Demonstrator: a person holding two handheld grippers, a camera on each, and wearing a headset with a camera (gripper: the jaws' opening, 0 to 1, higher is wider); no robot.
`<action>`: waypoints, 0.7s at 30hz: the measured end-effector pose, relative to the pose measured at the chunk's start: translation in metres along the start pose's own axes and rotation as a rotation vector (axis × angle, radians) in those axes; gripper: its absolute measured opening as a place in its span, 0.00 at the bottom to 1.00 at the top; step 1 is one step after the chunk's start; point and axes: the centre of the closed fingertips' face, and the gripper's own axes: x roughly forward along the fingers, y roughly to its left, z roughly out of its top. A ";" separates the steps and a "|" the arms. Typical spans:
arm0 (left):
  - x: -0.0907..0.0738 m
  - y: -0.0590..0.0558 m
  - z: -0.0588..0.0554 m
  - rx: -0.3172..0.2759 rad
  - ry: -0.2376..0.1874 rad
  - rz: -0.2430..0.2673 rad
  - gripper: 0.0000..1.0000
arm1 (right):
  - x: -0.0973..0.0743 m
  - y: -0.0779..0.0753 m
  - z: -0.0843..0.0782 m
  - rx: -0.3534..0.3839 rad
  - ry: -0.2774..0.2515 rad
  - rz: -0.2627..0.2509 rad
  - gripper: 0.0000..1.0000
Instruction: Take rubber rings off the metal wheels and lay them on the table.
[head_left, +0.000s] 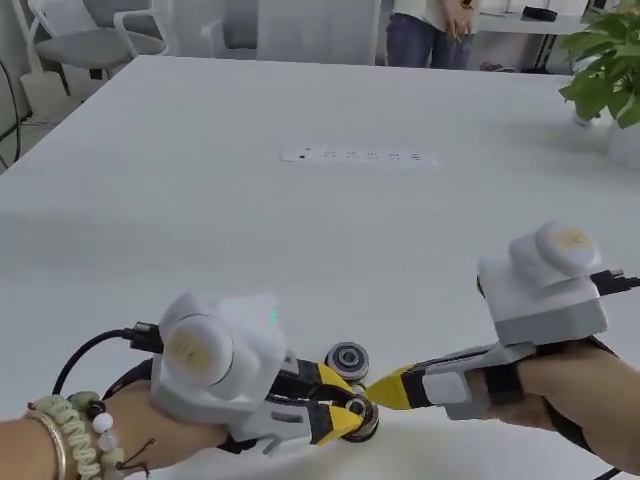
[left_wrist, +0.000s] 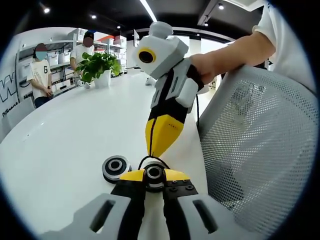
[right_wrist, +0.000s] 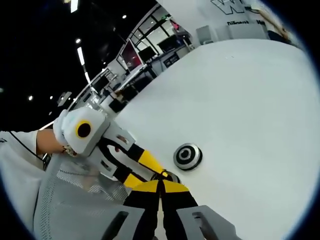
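My left gripper (head_left: 357, 408) is shut on a small metal wheel (head_left: 364, 420) at the near edge of the white table (head_left: 300, 240). In the left gripper view its yellow jaws (left_wrist: 153, 178) clamp the wheel (left_wrist: 154, 171) from both sides. My right gripper (head_left: 372, 389) comes in from the right, and its shut yellow tip (left_wrist: 156, 152) pinches a thin black rubber ring (left_wrist: 144, 160) that loops up off the wheel. A second wheel (head_left: 347, 357) with its black ring on lies flat on the table just behind; it also shows beside the jaws in both gripper views (left_wrist: 116, 168) (right_wrist: 187, 156).
A row of flush sockets (head_left: 360, 155) sits mid-table. A potted plant (head_left: 605, 60) stands at the far right corner. A person (head_left: 430, 30) stands beyond the far edge, with office chairs (head_left: 90, 40) at far left. A mesh chair back (left_wrist: 250, 140) is close behind me.
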 end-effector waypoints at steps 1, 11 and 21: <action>0.000 0.000 0.000 0.001 -0.003 0.002 0.07 | 0.000 -0.003 -0.001 0.003 0.005 -0.005 0.00; -0.002 -0.002 0.002 0.021 0.025 -0.037 0.10 | 0.002 -0.006 -0.010 -0.008 0.044 -0.016 0.00; -0.023 -0.008 0.024 0.058 0.024 -0.102 0.28 | -0.005 -0.009 -0.001 -0.003 0.006 -0.026 0.00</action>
